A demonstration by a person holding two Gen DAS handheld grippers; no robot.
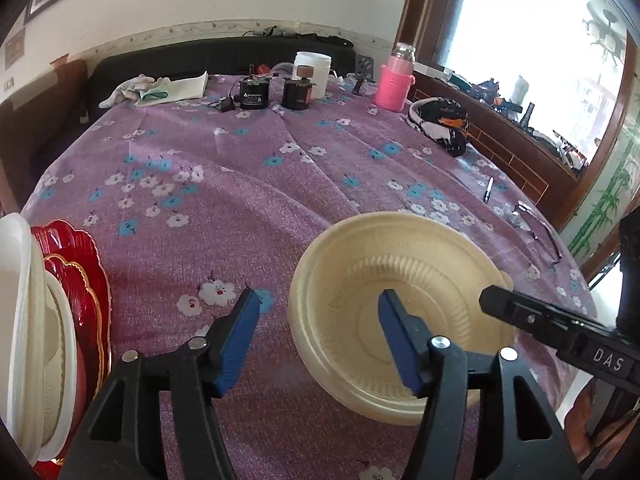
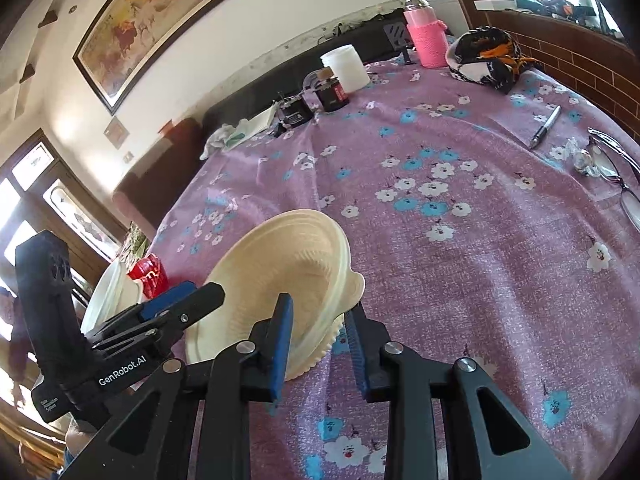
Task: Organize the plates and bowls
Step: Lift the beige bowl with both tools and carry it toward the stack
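A cream disposable bowl is held tilted above the purple floral tablecloth. My right gripper is shut on the bowl's rim, and its black finger reaches in from the right in the left wrist view. My left gripper is open, its right finger in front of the bowl, its left finger over bare cloth. At the left edge a stack of red gold-edged plates and white bowls stands; it also shows in the right wrist view.
At the table's far side are a white jar, two black cylinders, a pink-sleeved bottle, gloves and cloth. A black patterned cloth, a pen and glasses lie at the right.
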